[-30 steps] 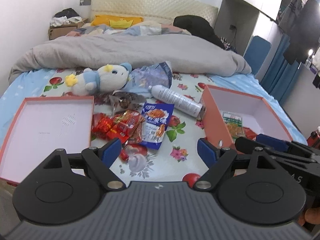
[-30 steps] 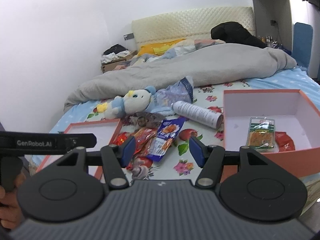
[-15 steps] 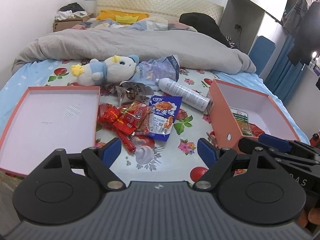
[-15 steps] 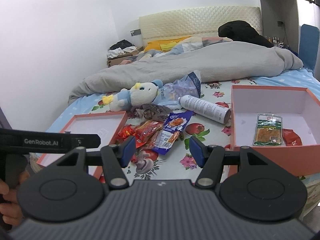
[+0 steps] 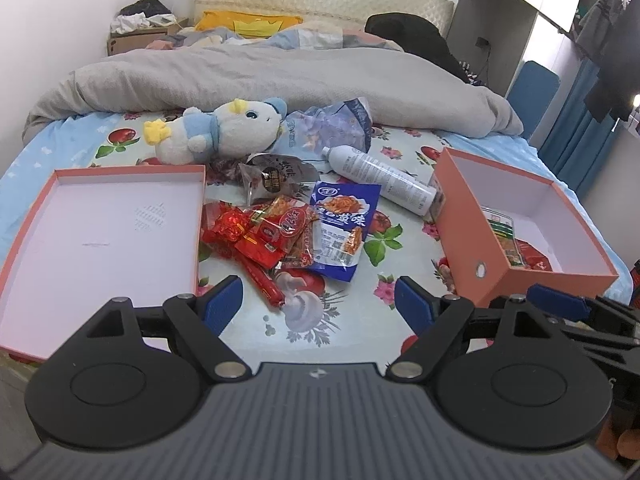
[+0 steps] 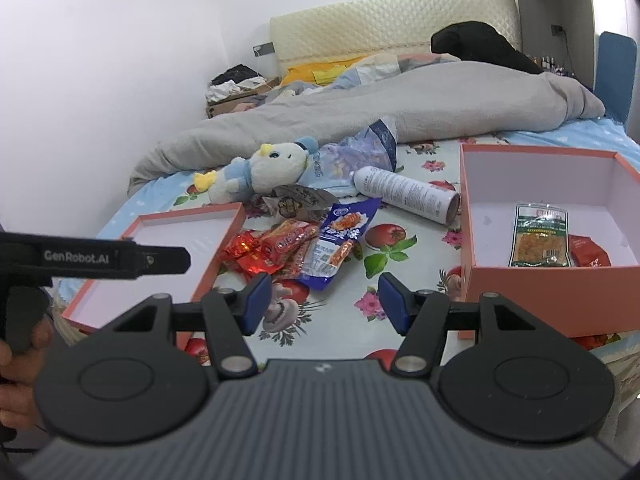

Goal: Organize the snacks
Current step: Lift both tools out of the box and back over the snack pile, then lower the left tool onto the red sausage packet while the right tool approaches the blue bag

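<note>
A pile of snacks lies on the floral bedsheet: red packets, a blue packet, a dark packet and a red sausage stick. An orange box at the right holds a green-topped snack packet and a red one. The box's flat lid lies at the left, with nothing in it. My left gripper and right gripper are open and empty, held above the bed's near edge, short of the pile.
A white spray can lies between the pile and the box. A plush toy and a crumpled blue bag lie behind the snacks. A grey duvet covers the far half of the bed.
Both grippers have moved forward and tilted down over the bed, so the snack pile and the boxes look closer. Jaws stayed open. Nothing on the bed has moved.
</note>
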### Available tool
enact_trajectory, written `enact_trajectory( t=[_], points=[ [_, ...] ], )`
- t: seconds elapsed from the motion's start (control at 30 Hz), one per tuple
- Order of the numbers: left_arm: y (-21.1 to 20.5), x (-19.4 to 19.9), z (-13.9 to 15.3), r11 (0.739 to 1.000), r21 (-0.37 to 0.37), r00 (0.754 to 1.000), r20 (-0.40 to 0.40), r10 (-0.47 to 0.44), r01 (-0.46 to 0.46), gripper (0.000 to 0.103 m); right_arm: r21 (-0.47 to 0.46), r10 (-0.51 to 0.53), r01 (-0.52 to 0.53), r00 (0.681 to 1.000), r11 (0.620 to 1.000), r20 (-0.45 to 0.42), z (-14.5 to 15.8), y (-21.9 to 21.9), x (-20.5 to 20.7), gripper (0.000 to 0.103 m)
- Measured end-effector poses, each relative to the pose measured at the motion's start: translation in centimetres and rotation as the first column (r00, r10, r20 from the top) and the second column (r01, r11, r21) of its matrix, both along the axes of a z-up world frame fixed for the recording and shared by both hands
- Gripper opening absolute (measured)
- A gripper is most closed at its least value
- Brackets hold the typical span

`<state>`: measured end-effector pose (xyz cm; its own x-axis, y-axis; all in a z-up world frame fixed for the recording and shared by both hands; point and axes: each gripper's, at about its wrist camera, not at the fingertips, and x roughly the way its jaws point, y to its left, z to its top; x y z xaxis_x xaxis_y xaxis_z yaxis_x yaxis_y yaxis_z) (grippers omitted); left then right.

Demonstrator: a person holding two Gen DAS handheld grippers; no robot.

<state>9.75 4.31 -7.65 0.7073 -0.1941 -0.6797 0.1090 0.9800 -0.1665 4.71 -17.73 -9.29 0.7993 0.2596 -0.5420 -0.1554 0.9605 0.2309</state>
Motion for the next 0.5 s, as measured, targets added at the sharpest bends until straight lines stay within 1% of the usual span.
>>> enact_trajectory(
  t=[0.2,0.5],
  points=[
    [0.7,3.1,-1.1,1.000,0.023,1.000,-0.016,0.008,-0.008,0.086,0.007,-0.023,0.023,1.000,1.000,-0.015,-1.3,0.0,2.3,0.062],
    [1.4,6.9,-3.2,0.999,0.038,0.999,-0.046,0.025,-0.024,0.086,-0.009,0.006,-0.007,0.999,1.000,-0.046,-3.1,0.6,5.5,0.062]
  ],
)
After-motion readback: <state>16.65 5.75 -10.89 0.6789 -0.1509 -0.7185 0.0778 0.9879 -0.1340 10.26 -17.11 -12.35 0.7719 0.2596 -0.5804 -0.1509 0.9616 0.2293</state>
